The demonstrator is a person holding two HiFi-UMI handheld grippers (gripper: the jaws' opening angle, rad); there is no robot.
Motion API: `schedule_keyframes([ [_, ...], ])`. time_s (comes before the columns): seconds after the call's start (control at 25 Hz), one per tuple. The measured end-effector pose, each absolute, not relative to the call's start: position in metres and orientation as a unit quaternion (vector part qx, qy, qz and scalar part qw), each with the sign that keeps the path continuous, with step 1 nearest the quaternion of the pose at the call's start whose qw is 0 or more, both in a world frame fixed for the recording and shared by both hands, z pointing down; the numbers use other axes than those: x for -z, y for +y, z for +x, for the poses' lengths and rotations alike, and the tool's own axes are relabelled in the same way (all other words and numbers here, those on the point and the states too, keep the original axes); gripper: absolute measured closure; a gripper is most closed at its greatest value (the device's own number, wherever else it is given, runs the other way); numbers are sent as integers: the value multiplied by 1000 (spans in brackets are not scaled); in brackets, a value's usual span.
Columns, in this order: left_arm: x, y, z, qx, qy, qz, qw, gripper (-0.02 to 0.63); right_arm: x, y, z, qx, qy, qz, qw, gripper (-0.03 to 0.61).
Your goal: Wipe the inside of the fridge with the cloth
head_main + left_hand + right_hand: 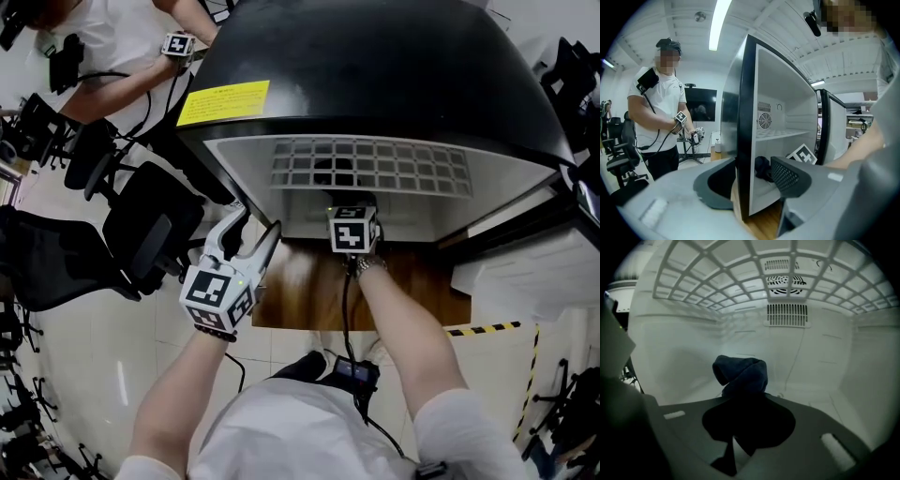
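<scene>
A black mini fridge (375,75) stands open on a wooden board, its white inside (825,362) facing me. My right gripper (354,208) reaches in under the wire shelf (375,164). In the right gripper view this gripper (745,399) is shut on a dark blue cloth (740,373) that bunches up ahead of the jaws, low over the fridge floor. My left gripper (251,230) sits at the fridge's front left corner. Its jaws (752,183) straddle the left side wall (745,140), pads against both faces. The cloth (761,168) shows inside there too.
Another person (658,117) with grippers stands to the left among black office chairs (141,225). The fridge door (827,126) hangs open at the right. A fan vent (786,284) sits in the back wall. Yellow-black tape (483,329) marks the floor.
</scene>
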State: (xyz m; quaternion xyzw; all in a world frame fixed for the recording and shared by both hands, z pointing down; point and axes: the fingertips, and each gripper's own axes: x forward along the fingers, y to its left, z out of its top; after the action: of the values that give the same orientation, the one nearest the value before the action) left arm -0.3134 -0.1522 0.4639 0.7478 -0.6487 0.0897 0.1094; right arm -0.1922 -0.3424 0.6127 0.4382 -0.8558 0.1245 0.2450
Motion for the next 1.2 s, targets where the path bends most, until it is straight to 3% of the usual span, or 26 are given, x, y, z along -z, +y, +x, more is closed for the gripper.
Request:
schedule_keyframes([
  [0.28,-465,-152,-314,-91,-654,743,109,380,-610,-338,-194,-116,-859,433,248,525],
  [1.2,-465,-154,-315,-99,-661,735,109,380,-605,-379,-79,-120,-796,535,258,525],
])
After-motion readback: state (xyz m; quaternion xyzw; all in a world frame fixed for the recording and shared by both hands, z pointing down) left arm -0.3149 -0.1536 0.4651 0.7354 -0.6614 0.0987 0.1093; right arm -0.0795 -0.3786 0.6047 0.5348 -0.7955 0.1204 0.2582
